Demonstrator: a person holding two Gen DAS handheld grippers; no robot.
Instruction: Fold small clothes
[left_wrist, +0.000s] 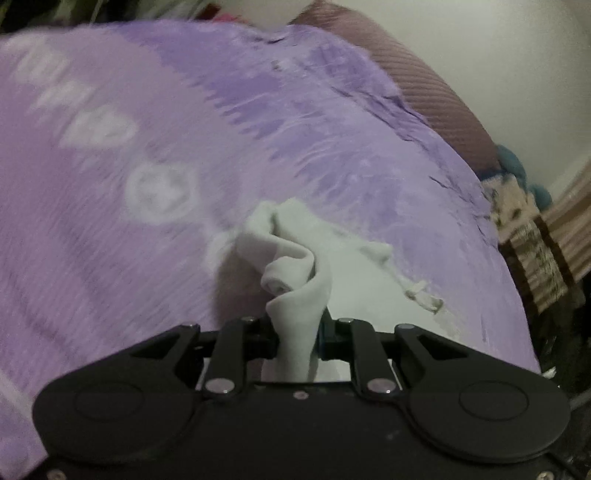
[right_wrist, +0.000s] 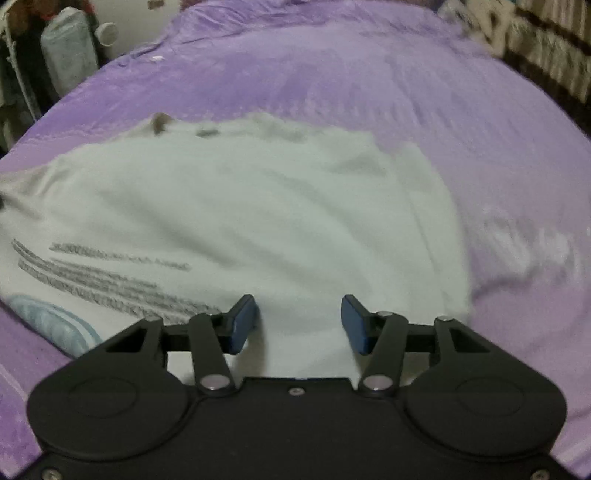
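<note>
small white cotton T-shirt (right_wrist: 258, 218) | spread mostly flat, lightly wrinkled | grey printed text lines and a pale blue graphic seen at near left | one edge bunched into a raised twisted fold (left_wrist: 295, 280) | blurred in both views

I see a bed covered by a purple bedspread (right_wrist: 369, 74) with pale white motifs, filling most of both views. A white garment (right_wrist: 258, 206) lies spread directly on it at centre-left of the right wrist view, grey printed lines of text at lower left. A striped mauve cushion (left_wrist: 436, 96) sits along the bedspread's upper right edge in the left wrist view. Both views are motion-blurred.
</note>
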